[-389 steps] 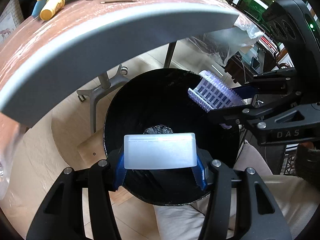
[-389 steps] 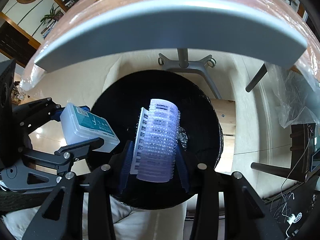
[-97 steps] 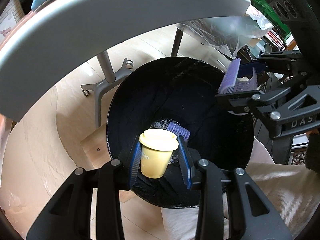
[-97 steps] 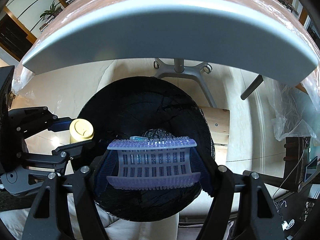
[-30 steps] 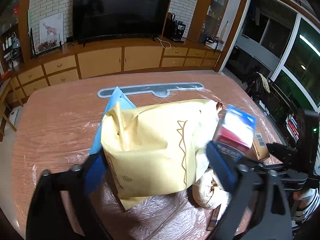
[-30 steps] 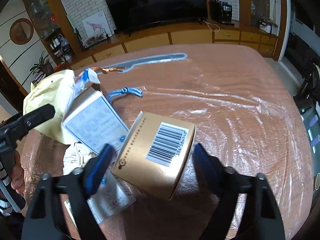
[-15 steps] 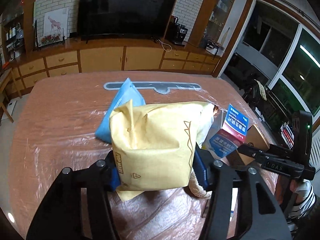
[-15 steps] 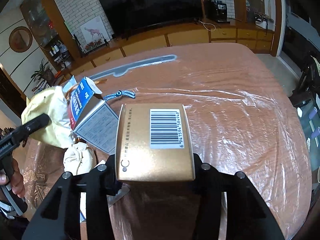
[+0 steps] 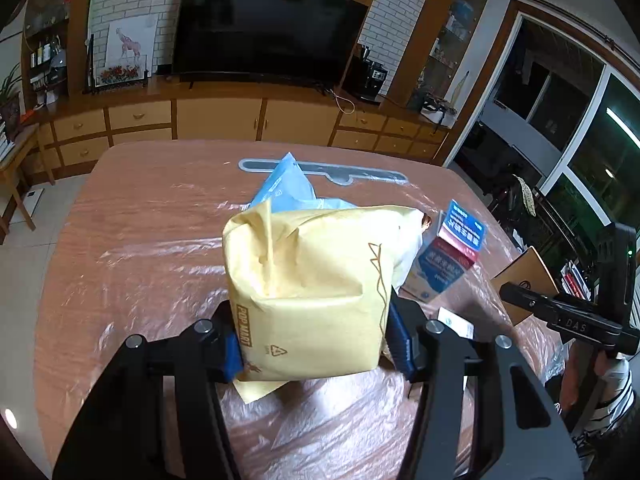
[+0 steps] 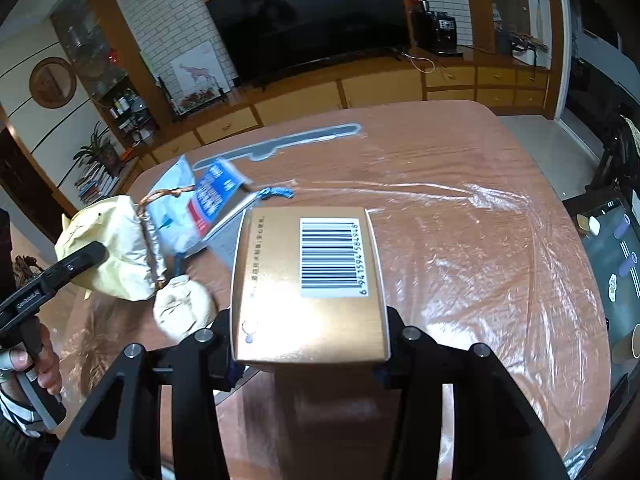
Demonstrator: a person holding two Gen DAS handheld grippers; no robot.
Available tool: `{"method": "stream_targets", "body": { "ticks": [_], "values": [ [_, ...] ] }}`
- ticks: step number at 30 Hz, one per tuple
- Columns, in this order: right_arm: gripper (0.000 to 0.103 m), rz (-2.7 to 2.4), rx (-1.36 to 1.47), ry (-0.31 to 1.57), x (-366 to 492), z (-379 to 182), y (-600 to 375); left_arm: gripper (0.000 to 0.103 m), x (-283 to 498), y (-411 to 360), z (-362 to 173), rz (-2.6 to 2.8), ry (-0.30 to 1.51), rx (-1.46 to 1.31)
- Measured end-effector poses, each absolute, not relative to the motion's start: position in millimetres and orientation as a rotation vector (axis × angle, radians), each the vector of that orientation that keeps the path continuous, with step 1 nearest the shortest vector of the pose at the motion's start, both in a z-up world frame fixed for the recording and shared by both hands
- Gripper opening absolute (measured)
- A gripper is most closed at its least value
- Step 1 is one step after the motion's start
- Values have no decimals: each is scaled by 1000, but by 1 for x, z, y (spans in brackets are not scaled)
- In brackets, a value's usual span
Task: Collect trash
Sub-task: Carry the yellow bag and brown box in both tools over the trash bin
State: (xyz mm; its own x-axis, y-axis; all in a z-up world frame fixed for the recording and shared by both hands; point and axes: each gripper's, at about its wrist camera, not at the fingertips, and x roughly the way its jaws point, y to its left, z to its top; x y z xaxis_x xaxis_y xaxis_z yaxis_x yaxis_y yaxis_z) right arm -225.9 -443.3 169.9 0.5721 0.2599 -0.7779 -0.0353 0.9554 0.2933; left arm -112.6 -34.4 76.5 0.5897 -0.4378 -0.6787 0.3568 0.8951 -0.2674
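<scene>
My left gripper (image 9: 316, 340) is shut on a yellow paper bag (image 9: 312, 284), held above the table; the bag also shows in the right wrist view (image 10: 108, 256). My right gripper (image 10: 308, 356) is shut on a gold box (image 10: 308, 284) with a barcode on top; its corner shows in the left wrist view (image 9: 528, 280). A blue and white carton (image 9: 444, 264) lies on the table between the two grippers, also in the right wrist view (image 10: 212, 196). A crumpled beige wad (image 10: 184, 308) lies beside it. The trash bin is out of view.
The brown table (image 10: 460, 240) is covered in clear plastic film. A light blue bag (image 9: 284, 188) lies behind the yellow bag. A flat white packet (image 9: 454, 320) lies near the carton. A grey inlay strip (image 9: 360, 172) runs along the far edge.
Both grippers have closed on their items and lifted them a little: the left on the yellow bag, the right on the gold box. The carton stays on the table.
</scene>
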Motion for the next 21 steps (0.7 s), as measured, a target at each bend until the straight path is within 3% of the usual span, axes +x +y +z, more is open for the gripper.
{"method": "stream_targets", "body": {
  "ticks": [21],
  "values": [
    [46, 213, 240, 970, -266, 176, -421, 57, -154, -14, 79, -462, 818, -144]
  ]
}}
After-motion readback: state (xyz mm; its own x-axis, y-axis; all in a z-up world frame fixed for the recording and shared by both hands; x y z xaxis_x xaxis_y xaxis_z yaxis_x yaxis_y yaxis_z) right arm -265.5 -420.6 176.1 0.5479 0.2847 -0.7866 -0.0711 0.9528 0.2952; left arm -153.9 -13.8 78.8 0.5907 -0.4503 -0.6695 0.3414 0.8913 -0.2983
